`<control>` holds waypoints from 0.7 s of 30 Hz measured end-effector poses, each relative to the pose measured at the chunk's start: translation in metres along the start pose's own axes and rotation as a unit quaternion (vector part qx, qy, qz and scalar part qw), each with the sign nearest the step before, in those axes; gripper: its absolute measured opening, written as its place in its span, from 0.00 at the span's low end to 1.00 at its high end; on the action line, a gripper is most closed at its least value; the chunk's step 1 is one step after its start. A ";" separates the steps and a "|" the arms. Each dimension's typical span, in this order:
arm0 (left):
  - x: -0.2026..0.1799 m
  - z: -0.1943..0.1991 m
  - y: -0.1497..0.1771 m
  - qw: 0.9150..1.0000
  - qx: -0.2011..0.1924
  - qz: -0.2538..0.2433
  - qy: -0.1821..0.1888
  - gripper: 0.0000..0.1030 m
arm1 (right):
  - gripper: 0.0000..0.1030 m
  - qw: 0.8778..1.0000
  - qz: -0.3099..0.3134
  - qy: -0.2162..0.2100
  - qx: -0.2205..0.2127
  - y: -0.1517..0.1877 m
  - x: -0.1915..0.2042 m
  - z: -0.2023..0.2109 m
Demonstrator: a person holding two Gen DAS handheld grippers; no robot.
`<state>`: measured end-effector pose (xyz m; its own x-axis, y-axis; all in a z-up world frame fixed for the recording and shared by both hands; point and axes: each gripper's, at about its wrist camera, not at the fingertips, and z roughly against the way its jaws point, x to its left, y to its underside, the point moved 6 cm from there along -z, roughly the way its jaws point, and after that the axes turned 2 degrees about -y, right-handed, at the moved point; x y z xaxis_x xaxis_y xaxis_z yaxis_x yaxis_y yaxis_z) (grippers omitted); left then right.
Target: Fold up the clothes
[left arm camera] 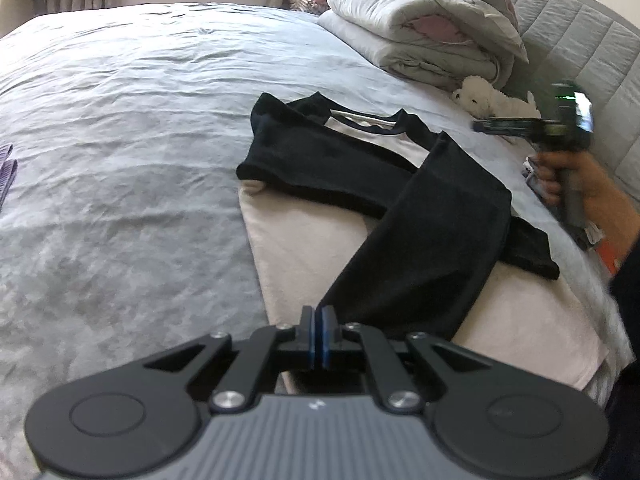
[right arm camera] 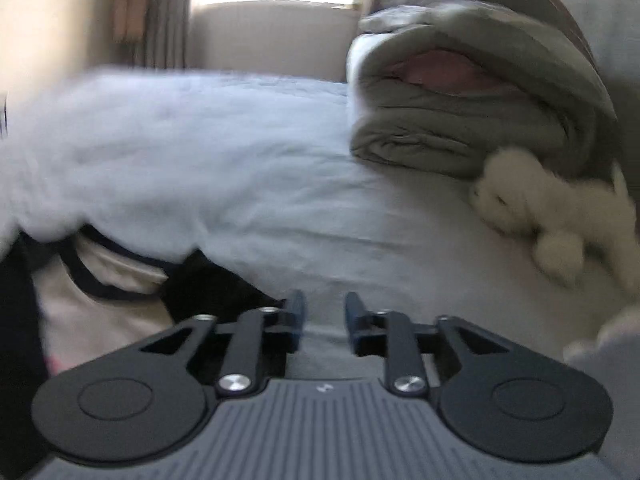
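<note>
A cream shirt with black sleeves lies flat on the bed, and both sleeves are folded across its body. The nearer black sleeve runs down to my left gripper. That gripper is shut, and the cuff corner meets its fingertips. A hand at the right holds my right gripper above the bed, beyond the collar. In the blurred right wrist view the right gripper stands open over the sheet with nothing between its fingers. The shirt's collar sits to its lower left.
Folded grey duvets are stacked at the head of the bed, against a padded headboard. A white plush toy lies beside them. A purple cloth shows at the far left edge. The blue-grey sheet spreads out to the left.
</note>
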<state>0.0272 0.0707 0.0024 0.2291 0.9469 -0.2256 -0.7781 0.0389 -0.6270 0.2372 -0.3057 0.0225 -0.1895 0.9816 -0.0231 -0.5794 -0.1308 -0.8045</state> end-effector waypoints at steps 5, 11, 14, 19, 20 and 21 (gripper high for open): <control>0.001 -0.001 0.000 1.000 -0.001 0.002 -0.005 0.03 | 0.29 0.995 -0.022 -0.082 0.045 0.029 -0.011 0.044; 0.002 -0.003 0.000 1.000 -0.002 0.005 -0.011 0.03 | 0.29 0.991 -0.017 -0.116 0.068 0.080 -0.004 0.035; 0.003 -0.003 0.001 1.000 -0.002 0.010 -0.013 0.03 | 0.16 0.992 0.010 -0.114 0.056 0.077 0.012 0.034; 0.000 0.000 0.003 1.000 -0.005 0.003 -0.017 0.03 | 0.14 0.997 0.017 -0.064 0.027 0.058 0.015 0.056; 0.000 -0.002 0.003 1.000 -0.004 0.001 -0.020 0.03 | 0.14 0.998 0.019 -0.055 0.033 0.059 0.016 0.056; 0.000 -0.003 0.004 1.000 -0.002 0.001 -0.021 0.03 | 0.13 0.998 0.020 -0.046 0.043 0.063 0.017 0.052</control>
<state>0.0264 0.0697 -0.0023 0.2030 0.9596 -0.1948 -0.7766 0.0367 -0.6290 0.1562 -0.3041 0.0026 -0.2839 0.9589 0.0027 -0.6348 -0.1858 -0.7500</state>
